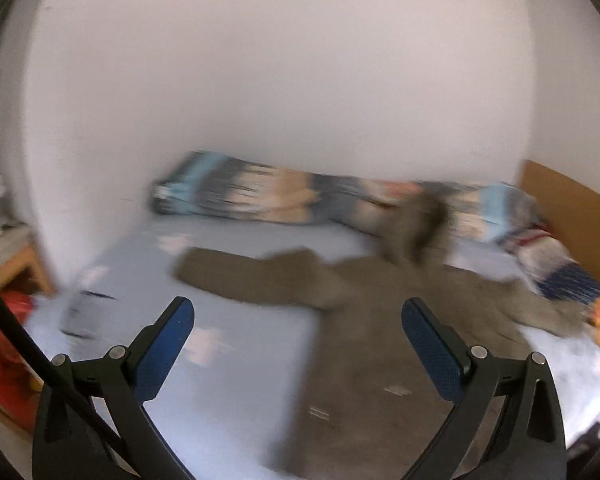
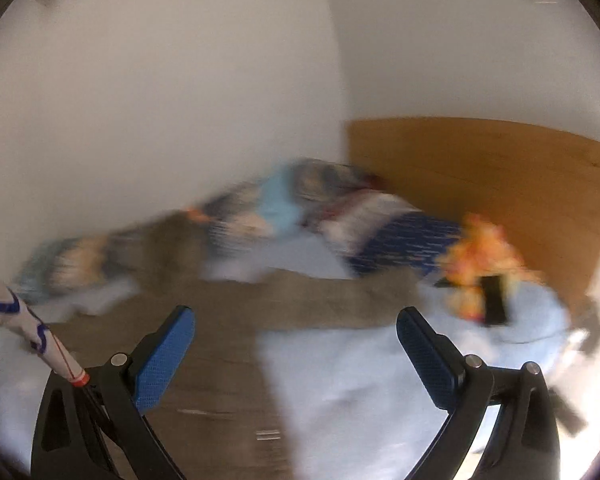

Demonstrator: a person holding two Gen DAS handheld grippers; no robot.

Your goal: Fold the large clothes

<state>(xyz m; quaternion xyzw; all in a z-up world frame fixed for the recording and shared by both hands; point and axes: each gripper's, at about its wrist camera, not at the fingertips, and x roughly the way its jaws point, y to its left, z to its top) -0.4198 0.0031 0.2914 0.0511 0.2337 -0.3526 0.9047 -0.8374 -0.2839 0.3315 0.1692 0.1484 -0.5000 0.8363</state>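
Both your left tongs [image 1: 298, 312] and right tongs [image 2: 296, 322] are spread wide, gripping nothing. The brown garment [image 1: 364, 344] lies spread on the bed [image 1: 228, 380] just ahead of and beneath them, sleeves outstretched.

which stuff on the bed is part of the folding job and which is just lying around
For the job:
- brown garment, spread flat on the bed
- left gripper and right gripper, both with jaws open, empty

Lying about:
- patterned bedding roll along the wall
- orange item
- black object
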